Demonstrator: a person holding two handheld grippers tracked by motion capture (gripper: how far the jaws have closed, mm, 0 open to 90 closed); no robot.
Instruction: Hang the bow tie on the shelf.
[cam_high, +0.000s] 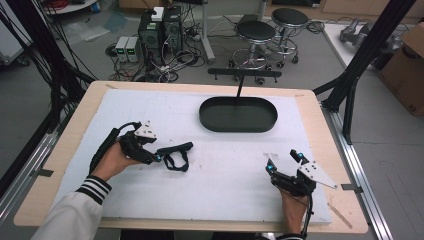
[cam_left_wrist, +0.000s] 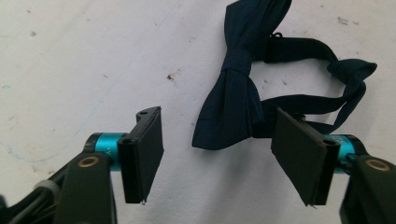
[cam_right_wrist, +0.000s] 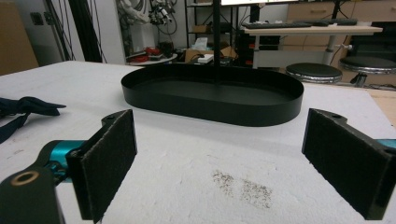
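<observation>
The dark bow tie (cam_left_wrist: 236, 88) lies flat on the white mat (cam_high: 225, 170), on the near left side of the black oval tray (cam_high: 238, 114) and well apart from it. The left gripper (cam_high: 159, 154) is just at the bow tie, with its jaws wide apart and nothing between the pads yet. In the left gripper view the wide end of the bow sits inside the gap, closer to the right-side jaw, and the bow's long axis runs away from the jaws, roughly along the way they point. The strap (cam_left_wrist: 322, 70) loops off to the side of the bow, beyond the right-side jaw.

The right gripper (cam_high: 284, 162) is near the front right of the tray, well apart from the bow tie, and its jaws are also apart and hold nothing. In its own view the tray (cam_right_wrist: 212, 98) stands straight ahead.

The left hand is clearly the nearer one, so I judge it is the one to take the bow tie. For this the jaws probably need to go a little forward and lower, so that the pads close across the bow's width.
</observation>
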